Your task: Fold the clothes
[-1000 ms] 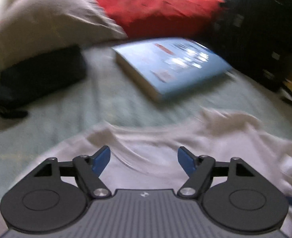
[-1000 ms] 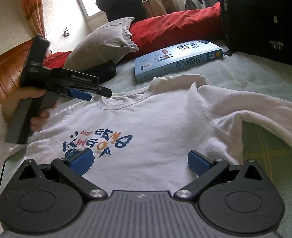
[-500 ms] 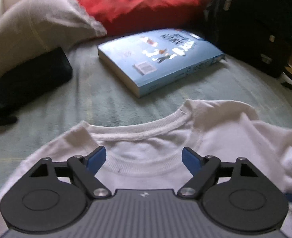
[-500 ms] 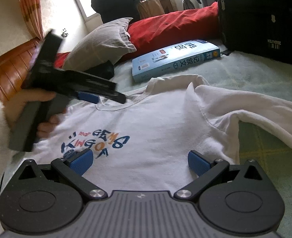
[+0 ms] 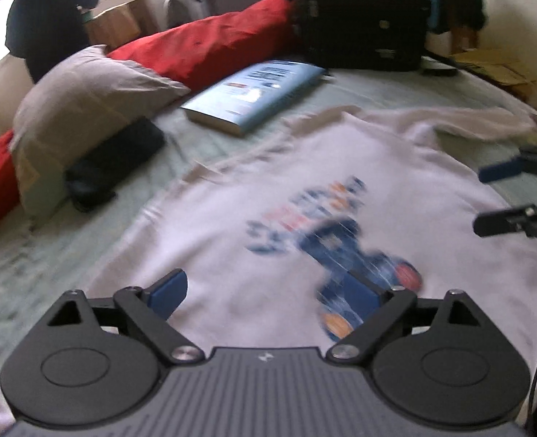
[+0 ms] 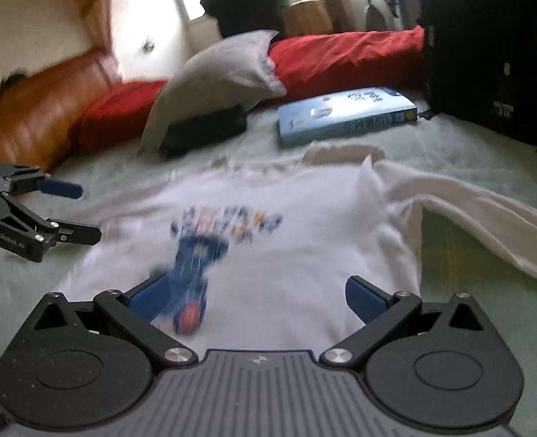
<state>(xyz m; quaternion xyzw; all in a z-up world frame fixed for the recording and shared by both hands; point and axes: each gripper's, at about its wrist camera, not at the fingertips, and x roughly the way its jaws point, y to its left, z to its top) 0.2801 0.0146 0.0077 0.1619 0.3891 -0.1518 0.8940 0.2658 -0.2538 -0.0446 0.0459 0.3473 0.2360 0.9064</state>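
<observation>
A white sweatshirt [image 5: 305, 182] [image 6: 305, 255] with a blue and orange print lies face up on the pale green bed, collar toward the book. One sleeve [image 6: 469, 207] trails off to the right. My left gripper [image 5: 265, 295] [image 6: 88, 213] hovers over the shirt's left side. Its jaws are opening, and nothing is between the pads. Over the lower middle of the shirt, my right gripper [image 6: 255, 296] [image 5: 481, 199] stands open and holds nothing. Both views are motion-blurred.
A blue book [image 5: 254, 94] [image 6: 345, 116] lies beyond the collar. A grey pillow [image 5: 82, 94], a black pouch [image 5: 115, 160] and red cushions [image 5: 210, 47] line the back, with a black backpack [image 6: 487, 54] at the right. A wooden headboard [image 6: 31, 116] stands at far left.
My left gripper has swung back from the collar to the shirt's left side and its jaws have widened. The right gripper has drawn back and up a little, staying open.
</observation>
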